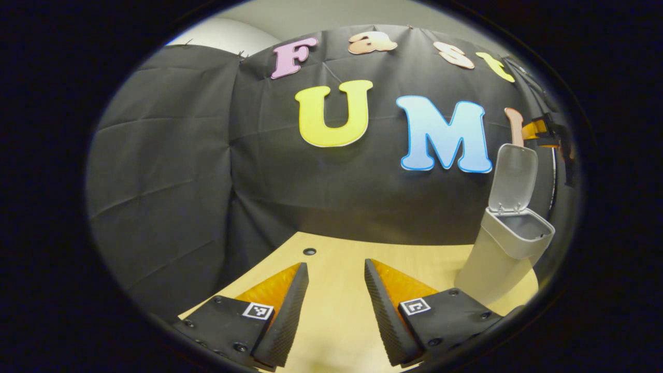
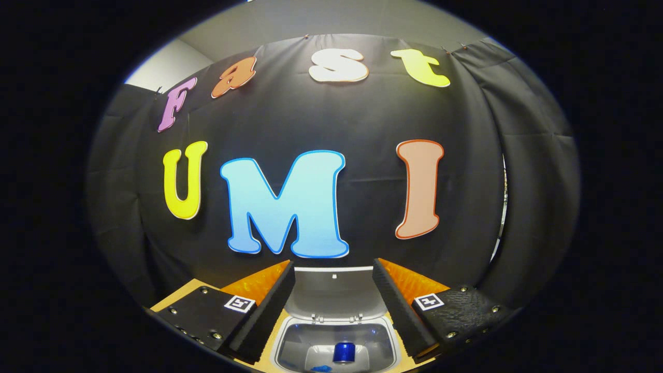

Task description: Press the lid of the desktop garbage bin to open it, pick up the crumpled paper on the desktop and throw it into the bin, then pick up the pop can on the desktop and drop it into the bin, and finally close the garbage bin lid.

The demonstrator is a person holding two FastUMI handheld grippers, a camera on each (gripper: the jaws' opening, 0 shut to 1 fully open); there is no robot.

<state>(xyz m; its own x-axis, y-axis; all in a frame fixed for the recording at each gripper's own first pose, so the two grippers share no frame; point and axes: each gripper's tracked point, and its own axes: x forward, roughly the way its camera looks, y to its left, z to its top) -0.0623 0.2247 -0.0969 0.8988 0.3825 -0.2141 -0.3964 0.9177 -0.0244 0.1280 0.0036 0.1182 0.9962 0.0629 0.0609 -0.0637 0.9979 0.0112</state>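
Note:
In the left gripper view the pale grey bin (image 1: 500, 256) stands at the right on the wooden table, its lid (image 1: 513, 178) swung up. My left gripper (image 1: 335, 290) hovers open over the table to the bin's left, nothing between its fingers. In the right gripper view my right gripper (image 2: 334, 305) is open just above the bin's mouth (image 2: 336, 342), with the raised lid (image 2: 334, 292) straight ahead between the fingers. A blue pop can (image 2: 344, 352) lies inside the bin, with a small blue scrap (image 2: 321, 368) near it. The other gripper (image 1: 551, 134) shows far off above the bin.
The light wooden table (image 1: 336, 321) has a small dark hole (image 1: 309, 251) near its back edge. Black cloth walls close the booth behind and to the left of the table.

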